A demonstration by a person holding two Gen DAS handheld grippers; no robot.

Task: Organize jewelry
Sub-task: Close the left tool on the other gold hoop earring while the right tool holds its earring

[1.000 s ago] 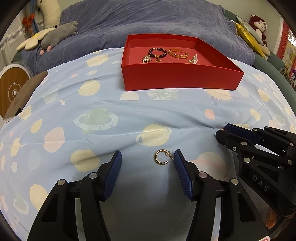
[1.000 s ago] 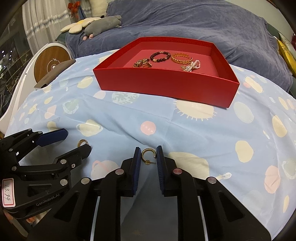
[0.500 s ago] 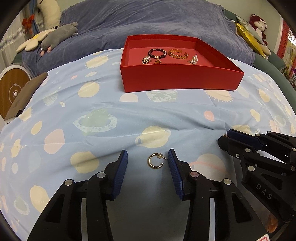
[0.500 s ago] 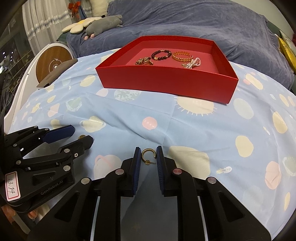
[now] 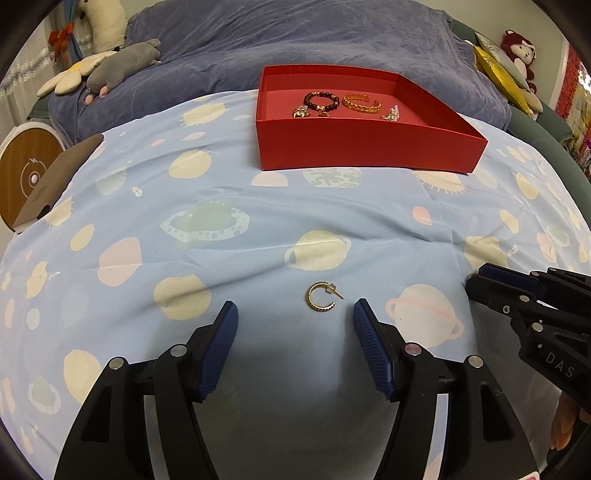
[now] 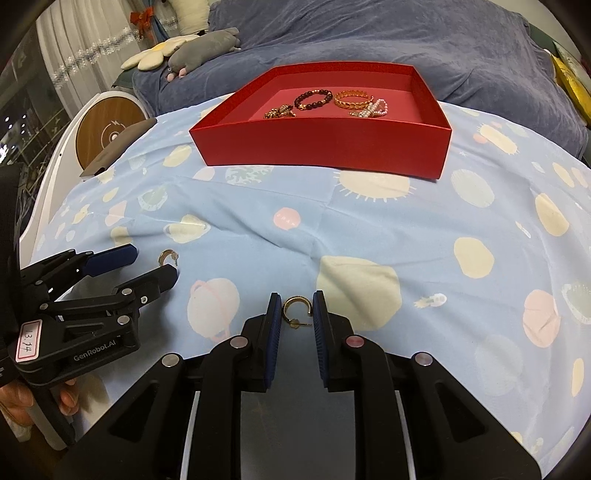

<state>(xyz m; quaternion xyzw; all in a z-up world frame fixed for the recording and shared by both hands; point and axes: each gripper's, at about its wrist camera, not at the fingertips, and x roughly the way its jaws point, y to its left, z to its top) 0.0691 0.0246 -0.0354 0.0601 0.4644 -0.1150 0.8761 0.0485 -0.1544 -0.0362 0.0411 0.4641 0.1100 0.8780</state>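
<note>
A gold hoop earring lies on the blue patterned cloth just ahead of my open left gripper; it also shows in the right wrist view. My right gripper is shut on a second gold hoop earring and holds it just above the cloth. A red box stands further back and holds a dark bead bracelet, a gold bracelet, a pearl piece and a small gold chain piece. The box also shows in the right wrist view.
A blue cloth with planets covers the surface. A dark blue blanket with plush toys lies behind the box. A round wooden device and a brown card sit at the left edge.
My left gripper closed partly around the earring on the cloth, then opened wide again and drew back a little. The right gripper has stayed shut on its earring.
</note>
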